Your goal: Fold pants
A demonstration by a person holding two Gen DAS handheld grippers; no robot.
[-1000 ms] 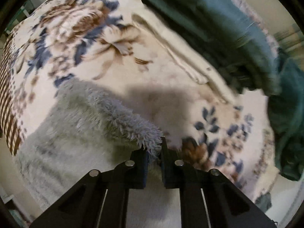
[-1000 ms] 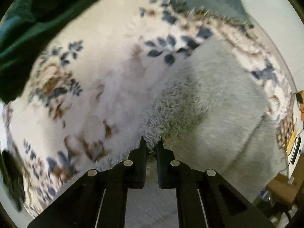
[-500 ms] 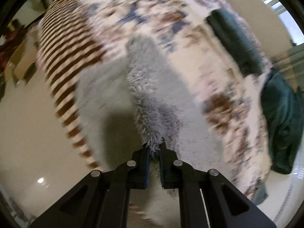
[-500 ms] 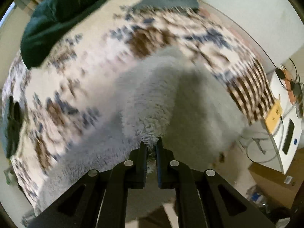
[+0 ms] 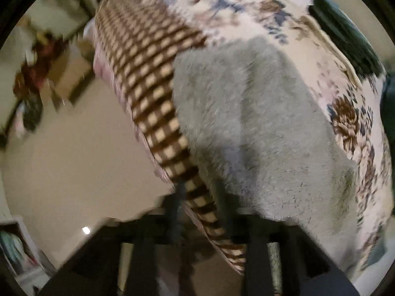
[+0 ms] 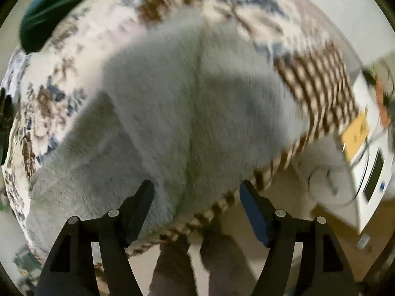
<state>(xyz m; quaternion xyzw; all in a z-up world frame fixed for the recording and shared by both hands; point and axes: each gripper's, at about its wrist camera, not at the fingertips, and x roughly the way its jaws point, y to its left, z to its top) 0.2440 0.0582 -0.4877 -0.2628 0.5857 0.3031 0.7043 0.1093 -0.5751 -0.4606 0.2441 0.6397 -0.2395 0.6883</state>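
Note:
The grey fleece pants (image 5: 259, 113) lie folded over on the floral bed cover (image 5: 234, 2), near its checked border. They also fill the middle of the right wrist view (image 6: 187, 113). My left gripper (image 5: 200, 209) is blurred; its jaws stand apart with nothing between them, above the bed's edge. My right gripper (image 6: 197, 197) is wide open and empty, just above the near edge of the pants.
Dark green clothes (image 5: 345, 32) lie at the far side of the bed, also in the right wrist view (image 6: 49, 7). The checked border (image 5: 148, 79) hangs over the bed edge above the beige floor (image 5: 69, 160). A white appliance (image 6: 370, 167) stands to the right. The person's legs (image 6: 197, 266) are below.
Both grippers have let go of the pants and opened. The lifted part now lies flat over the rest. Both grippers have pulled back toward the bed's edge.

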